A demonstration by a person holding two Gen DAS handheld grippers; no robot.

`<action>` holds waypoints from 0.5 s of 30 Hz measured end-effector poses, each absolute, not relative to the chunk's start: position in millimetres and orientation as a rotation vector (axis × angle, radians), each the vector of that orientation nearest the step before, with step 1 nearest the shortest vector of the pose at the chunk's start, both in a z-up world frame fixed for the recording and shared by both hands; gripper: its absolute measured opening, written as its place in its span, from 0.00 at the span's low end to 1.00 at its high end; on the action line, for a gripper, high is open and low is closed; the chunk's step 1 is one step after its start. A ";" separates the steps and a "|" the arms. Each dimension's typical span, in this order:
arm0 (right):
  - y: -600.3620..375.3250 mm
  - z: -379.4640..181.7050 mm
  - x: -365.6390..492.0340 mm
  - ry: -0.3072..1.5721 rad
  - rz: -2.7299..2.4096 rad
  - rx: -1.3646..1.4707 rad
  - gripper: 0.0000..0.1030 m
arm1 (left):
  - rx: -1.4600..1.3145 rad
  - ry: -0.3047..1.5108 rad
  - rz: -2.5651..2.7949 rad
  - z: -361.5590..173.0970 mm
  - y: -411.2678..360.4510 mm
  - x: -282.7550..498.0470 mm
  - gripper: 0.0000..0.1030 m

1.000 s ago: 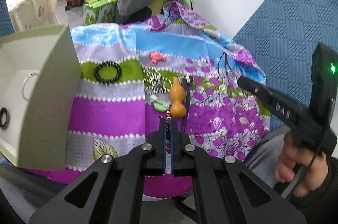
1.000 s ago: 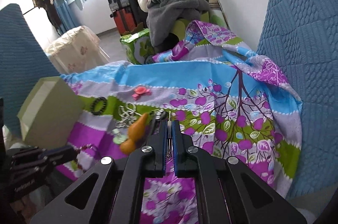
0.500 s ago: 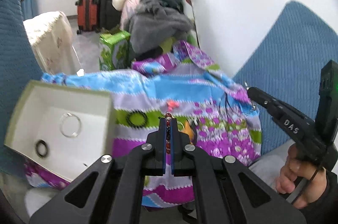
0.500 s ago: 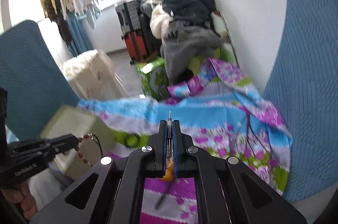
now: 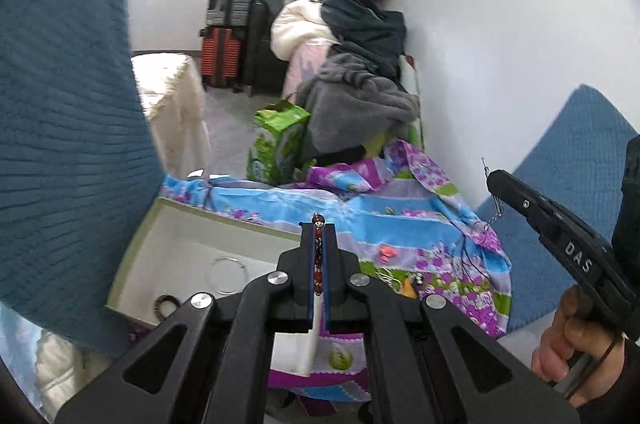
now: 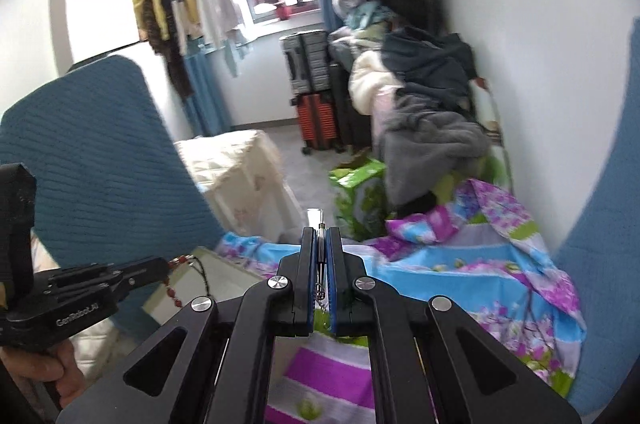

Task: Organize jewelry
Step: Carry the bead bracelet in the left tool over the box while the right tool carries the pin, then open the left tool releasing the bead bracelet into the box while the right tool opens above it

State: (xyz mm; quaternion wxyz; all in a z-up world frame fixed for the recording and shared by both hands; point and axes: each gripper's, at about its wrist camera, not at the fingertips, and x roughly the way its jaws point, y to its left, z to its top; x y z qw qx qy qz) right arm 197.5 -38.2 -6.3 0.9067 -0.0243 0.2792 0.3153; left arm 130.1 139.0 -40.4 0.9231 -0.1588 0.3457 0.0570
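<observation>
My left gripper (image 5: 319, 224) is shut on a red bead bracelet (image 5: 318, 256), held above the open white box (image 5: 192, 248). The bracelet also hangs from it in the right wrist view (image 6: 180, 280). The box holds a clear ring (image 5: 227, 270) and a dark ring (image 5: 167, 303). My right gripper (image 6: 321, 230) is shut on a thin silver chain (image 6: 320, 288), raised above the cloth; it shows in the left wrist view (image 5: 490, 180) with the chain dangling (image 5: 496, 212). A pink clip (image 5: 386, 253) and an orange gourd pendant (image 5: 408, 288) lie on the cloth.
A floral cloth (image 5: 400, 224) covers the surface. Blue quilted cushions stand at left (image 5: 60, 104) and right (image 5: 568, 144). Suitcases (image 5: 224, 36), a clothes pile (image 5: 352, 64), a green carton (image 5: 276, 144) and a cream cabinet (image 6: 240, 176) stand behind.
Both grippers have risen well above the cloth, each lifting its piece. The left one has moved over the white box with the bead bracelet.
</observation>
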 end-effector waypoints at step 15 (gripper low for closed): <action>59.3 -114.3 193.0 0.769 0.818 -0.150 0.03 | -0.376 0.801 0.241 -126.5 193.2 129.7 0.02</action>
